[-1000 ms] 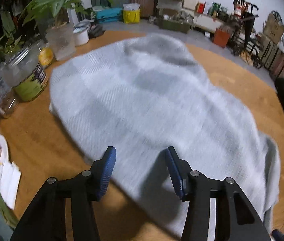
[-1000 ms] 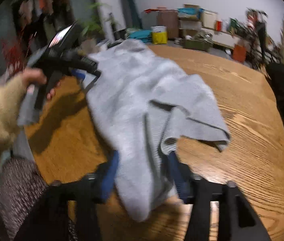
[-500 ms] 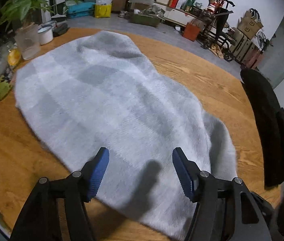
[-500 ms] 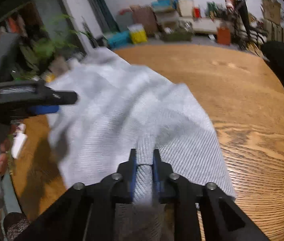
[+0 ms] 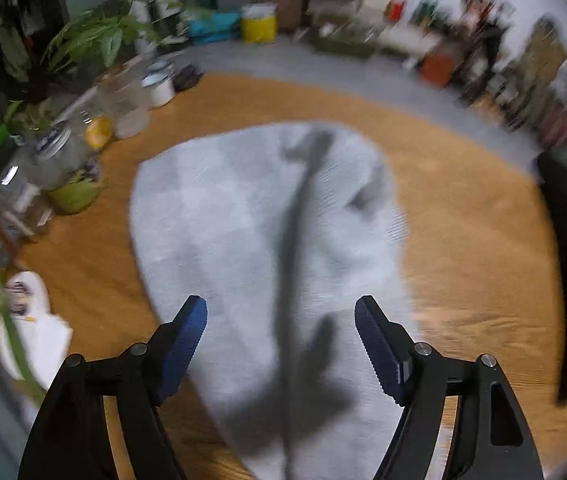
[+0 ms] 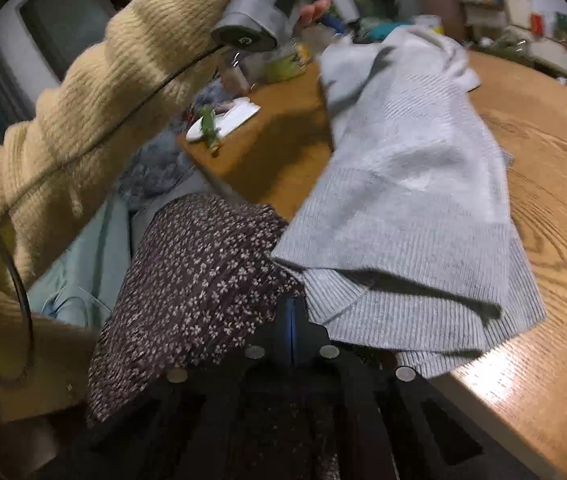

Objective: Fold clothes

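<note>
left claw (image 5: 281, 334) spread wide above grey sweater (image 5: 267, 232), right claw (image 6: 291, 320) clenched, empty

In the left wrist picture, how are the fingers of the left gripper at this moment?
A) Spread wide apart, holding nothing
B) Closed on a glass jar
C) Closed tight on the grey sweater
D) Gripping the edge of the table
A: the left gripper has its blue fingers far apart above the grey sweater, with nothing between them.
</note>
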Available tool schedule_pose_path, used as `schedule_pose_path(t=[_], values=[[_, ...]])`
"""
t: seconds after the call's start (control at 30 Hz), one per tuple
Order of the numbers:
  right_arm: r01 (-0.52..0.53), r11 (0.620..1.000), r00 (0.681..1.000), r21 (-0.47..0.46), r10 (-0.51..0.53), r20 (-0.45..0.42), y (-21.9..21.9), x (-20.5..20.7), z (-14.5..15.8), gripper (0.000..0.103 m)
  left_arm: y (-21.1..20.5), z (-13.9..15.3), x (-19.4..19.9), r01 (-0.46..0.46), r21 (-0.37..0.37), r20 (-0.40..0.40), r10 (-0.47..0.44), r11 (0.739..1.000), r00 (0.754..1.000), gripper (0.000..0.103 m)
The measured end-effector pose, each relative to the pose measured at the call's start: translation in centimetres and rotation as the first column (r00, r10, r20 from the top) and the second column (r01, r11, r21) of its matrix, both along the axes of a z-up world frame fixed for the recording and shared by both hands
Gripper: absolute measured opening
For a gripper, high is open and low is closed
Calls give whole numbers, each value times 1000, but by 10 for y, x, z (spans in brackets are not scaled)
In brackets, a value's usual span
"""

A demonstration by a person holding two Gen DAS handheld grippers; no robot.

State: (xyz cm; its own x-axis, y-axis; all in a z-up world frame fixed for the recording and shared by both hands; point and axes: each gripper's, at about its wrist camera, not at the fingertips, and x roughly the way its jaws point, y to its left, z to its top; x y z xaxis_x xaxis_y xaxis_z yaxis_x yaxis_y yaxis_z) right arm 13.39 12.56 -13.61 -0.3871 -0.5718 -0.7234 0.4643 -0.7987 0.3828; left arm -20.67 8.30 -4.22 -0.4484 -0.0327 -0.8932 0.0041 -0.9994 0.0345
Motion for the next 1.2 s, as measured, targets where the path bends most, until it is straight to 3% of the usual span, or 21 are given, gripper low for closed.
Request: schedule_pose_path(t=[0.1,0.2,0.27,0.33,0.37,0.4,0.43,0.5,0.53,0.67,0.73,0.77,0.8,0.87,1.03,1.2], values=[[39,999,999,-10,-39,19,15,0,-1,4,9,-22,-23,9,1,81,-9,1000,997,77],[65,997,998,39,-66,18,29,-3,-3,7,22,-30,-38,22,-45,105,-18,999,994,77],[87,995,996,57,-88,14,39,-3,-1,15,32,-35,-46,52,-80,125,-42,995,991,77],[123,990,992,68,-124,2,51,-10,4,35,38,-38,-49,79,-98,137,-65,992,988,75],[135,989,991,67,-135,-1,52,-12,5,36,40,-39,-49,92,-93,141,-78,991,987,67],[147,987,989,66,-147,-3,53,-14,6,37,39,-38,-48,104,-55,149,-94,993,984,51],[159,985,987,65,-158,-6,54,-16,7,41,37,-38,-47,104,-9,159,-101,995,982,43],[178,982,984,64,-178,-10,55,-20,8,48,32,-32,-44,101,52,168,-109,993,980,14],[181,981,984,69,-180,-9,53,-21,9,52,30,-27,-39,105,56,160,-113,993,981,10],[179,978,984,105,-177,-29,45,-17,19,61,10,-4,-15,116,31,90,-118,993,989,8],[182,976,983,123,-177,-52,40,-14,25,75,-3,5,-1,117,11,56,-118,993,991,8],[189,973,981,131,-184,-55,41,-14,26,77,-14,6,8,111,-10,57,-111,994,992,8],[197,971,980,139,-191,-58,41,-13,27,78,-26,6,17,105,-31,59,-104,994,993,0],[212,965,977,155,-204,-64,42,-12,29,80,-52,6,36,87,-82,69,-81,993,994,0],[248,949,968,195,-237,-81,44,-11,33,82,-117,9,90,83,-29,156,-78,996,985,0],[310,934,951,176,-304,-60,52,-27,35,83,-115,12,106,119,55,223,-129,991,966,4]])
